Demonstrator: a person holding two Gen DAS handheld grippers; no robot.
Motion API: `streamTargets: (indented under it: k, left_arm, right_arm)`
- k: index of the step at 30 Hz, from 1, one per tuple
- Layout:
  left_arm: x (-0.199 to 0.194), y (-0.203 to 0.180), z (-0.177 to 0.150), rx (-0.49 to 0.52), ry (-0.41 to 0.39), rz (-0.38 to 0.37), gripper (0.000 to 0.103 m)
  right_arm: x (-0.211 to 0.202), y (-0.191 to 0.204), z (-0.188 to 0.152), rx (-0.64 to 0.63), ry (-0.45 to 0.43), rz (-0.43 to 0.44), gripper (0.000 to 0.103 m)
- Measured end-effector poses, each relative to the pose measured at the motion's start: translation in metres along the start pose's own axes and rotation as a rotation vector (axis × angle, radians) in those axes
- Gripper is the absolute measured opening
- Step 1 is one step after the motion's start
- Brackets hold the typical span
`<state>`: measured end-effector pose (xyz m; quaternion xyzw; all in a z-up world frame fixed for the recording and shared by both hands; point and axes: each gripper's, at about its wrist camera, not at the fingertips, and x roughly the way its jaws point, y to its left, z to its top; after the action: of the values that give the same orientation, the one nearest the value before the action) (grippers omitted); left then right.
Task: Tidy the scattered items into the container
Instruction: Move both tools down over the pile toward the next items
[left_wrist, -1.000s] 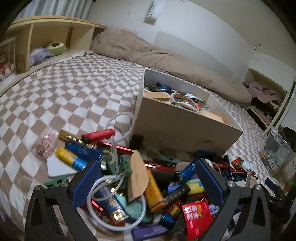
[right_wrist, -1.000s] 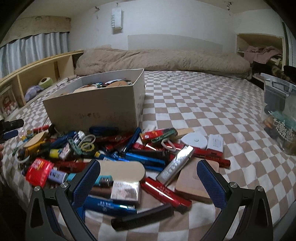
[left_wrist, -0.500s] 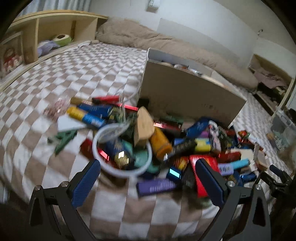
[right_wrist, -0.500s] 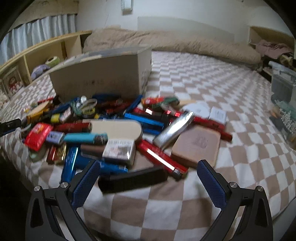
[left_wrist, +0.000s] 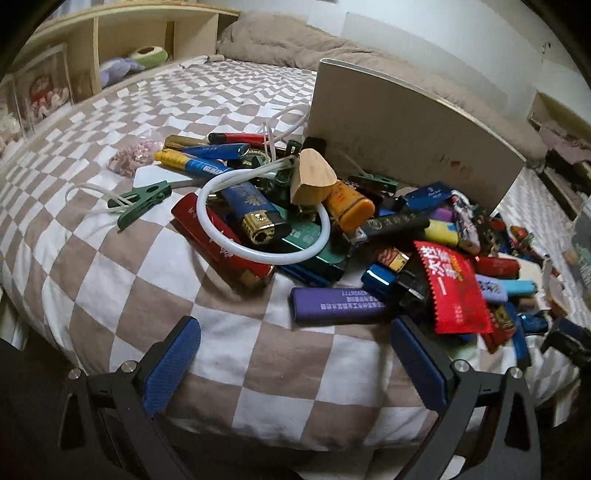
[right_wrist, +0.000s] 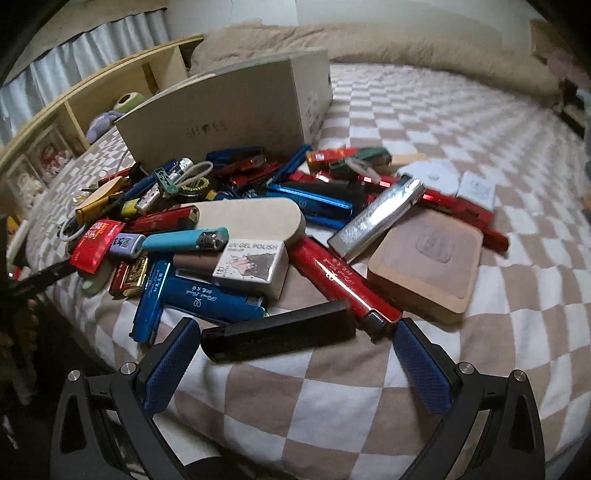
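Both grippers spread, empty, over checked bed (left_wrist: 110, 266); clutter heaped against the box (right_wrist: 229, 110).
Shelf (left_wrist: 122, 33) left, then left gripper (left_wrist: 295, 350), right gripper (right_wrist: 295, 350), duvet (right_wrist: 406, 48) behind. Box contents hidden; right edge blurred.

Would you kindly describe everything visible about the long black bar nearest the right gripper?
The black bar is a slim, matte rectangular stick with faint gold lettering along its side. It lies flat on the checkered bedspread, at the near edge of the pile, between the open fingers of the right gripper, ungripped. Its far end touches a red lighter.
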<state>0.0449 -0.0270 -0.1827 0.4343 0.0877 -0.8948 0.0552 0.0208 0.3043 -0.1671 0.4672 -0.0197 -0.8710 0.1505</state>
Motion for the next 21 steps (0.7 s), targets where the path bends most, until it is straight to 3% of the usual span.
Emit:
streamTargets:
  k: [11, 16, 21]
  left_arm:
    - [0.008, -0.012, -0.005, 0.017, -0.006, 0.117, 0.103]
    - [0.009, -0.027, -0.007, 0.059, -0.006, 0.070, 0.103]
    - [0.014, -0.030, 0.001, 0.004, -0.003, 0.073, 0.103]
  right_arm:
    - [0.002, -0.005, 0.001, -0.016, -0.004, 0.042, 0.103]
    - [0.001, -0.005, -0.001, -0.014, -0.018, 0.046, 0.103]
    - [0.001, -0.007, -0.001, -0.008, -0.023, 0.057, 0.103]
